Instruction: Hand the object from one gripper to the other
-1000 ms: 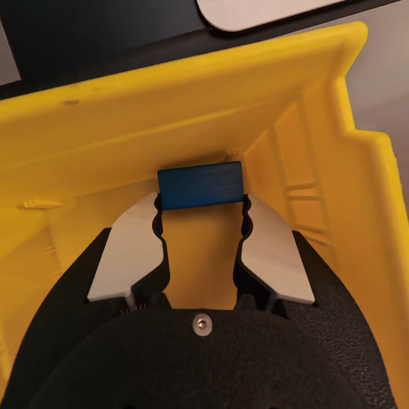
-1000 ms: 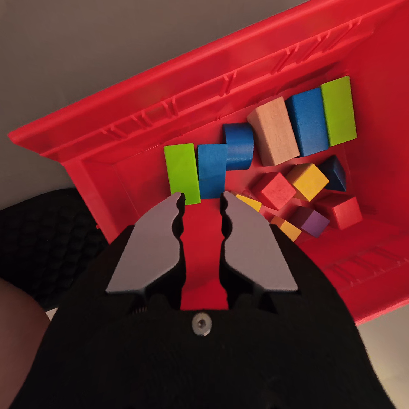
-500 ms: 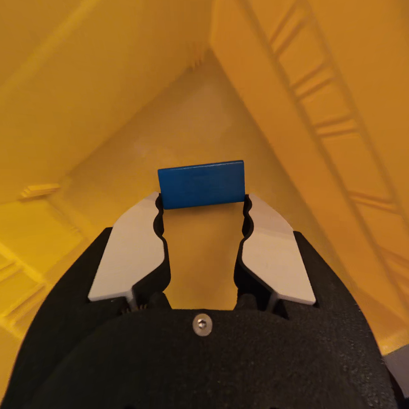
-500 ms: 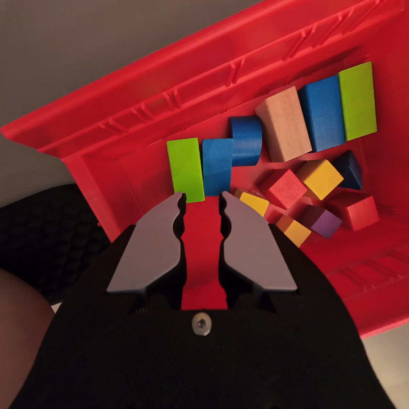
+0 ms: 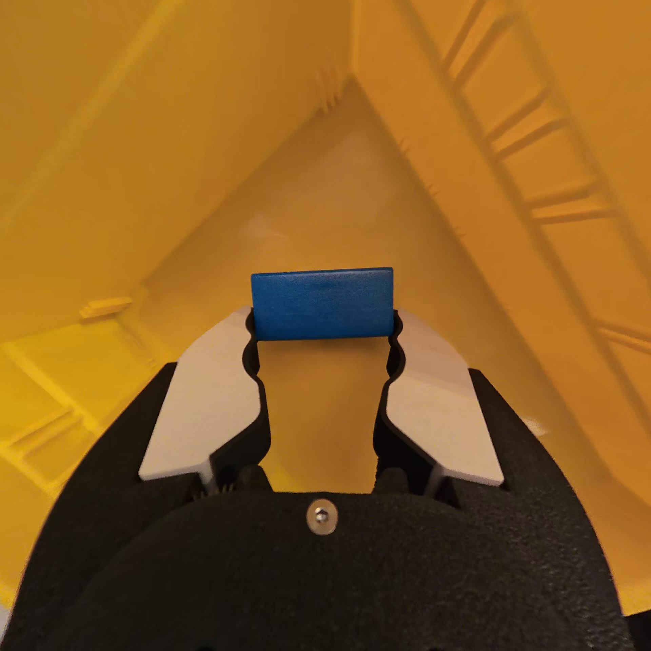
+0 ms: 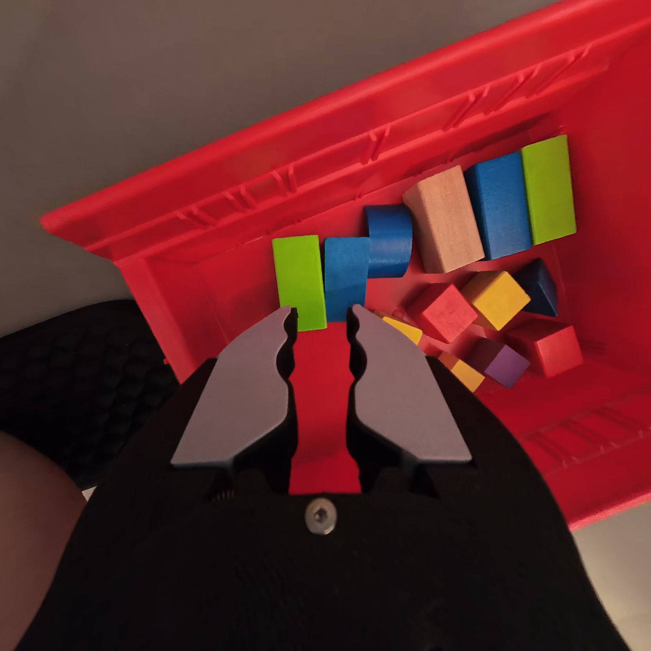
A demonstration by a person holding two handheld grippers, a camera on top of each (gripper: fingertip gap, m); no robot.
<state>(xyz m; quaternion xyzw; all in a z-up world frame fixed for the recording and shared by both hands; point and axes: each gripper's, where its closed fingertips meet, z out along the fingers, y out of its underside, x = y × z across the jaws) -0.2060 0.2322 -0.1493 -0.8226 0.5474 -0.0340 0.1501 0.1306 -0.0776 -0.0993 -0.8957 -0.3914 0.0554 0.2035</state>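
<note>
Yellow plastic bin walls (image 5: 141, 141) are filling the left view, where the left hand-held gripper (image 5: 322, 322) is pinching a flat blue wooden block (image 5: 321, 303) by its tips. Right hand-held gripper (image 6: 322, 313) is hanging half-open, holding nothing, above a red plastic bin (image 6: 246, 197) of coloured blocks.

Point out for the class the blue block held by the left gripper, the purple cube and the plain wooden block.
blue block (image 5: 321, 305): left wrist view, middle of its facing side.
purple cube (image 6: 506, 363): right wrist view, its lit purple face.
plain wooden block (image 6: 446, 218): right wrist view, its broad top face.
</note>
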